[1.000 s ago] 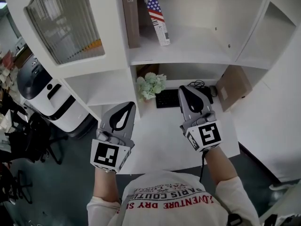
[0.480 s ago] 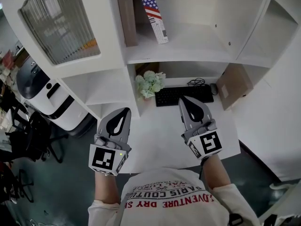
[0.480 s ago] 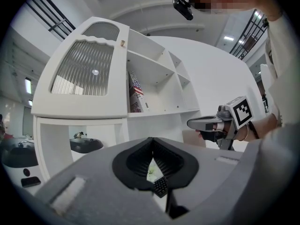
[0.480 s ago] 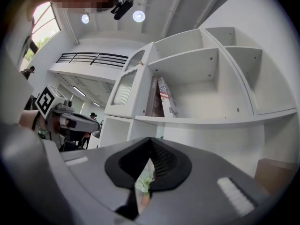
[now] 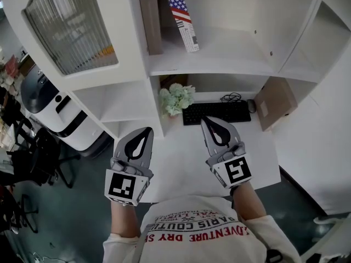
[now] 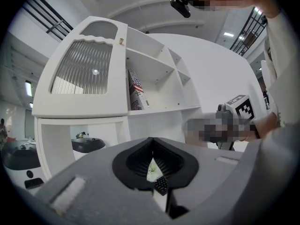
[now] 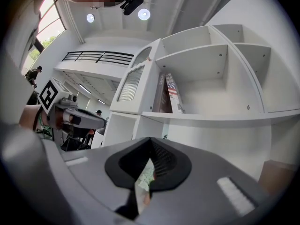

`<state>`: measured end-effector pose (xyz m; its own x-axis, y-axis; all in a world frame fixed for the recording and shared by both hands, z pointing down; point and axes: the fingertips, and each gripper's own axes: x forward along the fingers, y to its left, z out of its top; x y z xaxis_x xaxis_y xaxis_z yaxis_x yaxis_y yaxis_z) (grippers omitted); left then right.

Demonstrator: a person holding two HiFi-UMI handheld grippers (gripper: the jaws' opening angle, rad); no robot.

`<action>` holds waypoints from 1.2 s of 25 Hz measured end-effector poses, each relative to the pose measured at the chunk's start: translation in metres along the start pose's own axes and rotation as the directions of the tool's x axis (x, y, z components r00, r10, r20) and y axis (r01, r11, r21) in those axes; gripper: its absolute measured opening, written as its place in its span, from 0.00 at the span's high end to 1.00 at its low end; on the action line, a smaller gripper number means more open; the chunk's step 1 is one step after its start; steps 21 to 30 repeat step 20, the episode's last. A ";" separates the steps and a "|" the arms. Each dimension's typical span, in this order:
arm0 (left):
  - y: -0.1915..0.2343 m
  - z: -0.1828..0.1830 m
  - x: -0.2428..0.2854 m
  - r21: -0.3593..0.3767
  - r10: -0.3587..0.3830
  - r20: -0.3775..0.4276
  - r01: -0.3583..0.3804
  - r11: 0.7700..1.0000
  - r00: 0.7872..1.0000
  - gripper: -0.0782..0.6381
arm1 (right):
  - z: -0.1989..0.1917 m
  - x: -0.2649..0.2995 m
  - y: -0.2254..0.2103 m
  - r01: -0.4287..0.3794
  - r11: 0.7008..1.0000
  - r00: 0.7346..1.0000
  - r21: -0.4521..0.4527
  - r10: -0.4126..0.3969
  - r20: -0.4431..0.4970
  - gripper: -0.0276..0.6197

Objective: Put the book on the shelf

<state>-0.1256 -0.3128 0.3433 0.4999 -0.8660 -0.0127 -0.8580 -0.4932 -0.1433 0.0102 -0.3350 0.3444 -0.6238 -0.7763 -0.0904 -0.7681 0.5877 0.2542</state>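
Though below the book [image 5: 184,22], flowers [image 5: 176,98] just beside keyboard [image 5: 219,109] on desk [image 5: 178,149]

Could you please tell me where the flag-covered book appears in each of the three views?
Head view: flag-covered book at top centre, leaning on the shelf.
Left gripper view: near the centre, on that shelf.
Right gripper view: near the centre, on that shelf.
Shared landmark: ribbed glass door, to its left.
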 end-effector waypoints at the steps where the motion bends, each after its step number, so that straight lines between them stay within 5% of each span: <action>1: 0.000 -0.001 0.001 0.001 0.000 0.001 0.000 1.000 1.000 0.88 | -0.001 0.001 -0.001 0.002 1.000 1.000 0.001 -0.002 -0.002 0.96; 30: 0.007 -0.014 0.007 -0.003 0.015 -0.031 -0.015 1.000 0.999 0.88 | -0.014 0.011 -0.007 0.033 0.998 0.999 0.061 -0.032 -0.021 0.96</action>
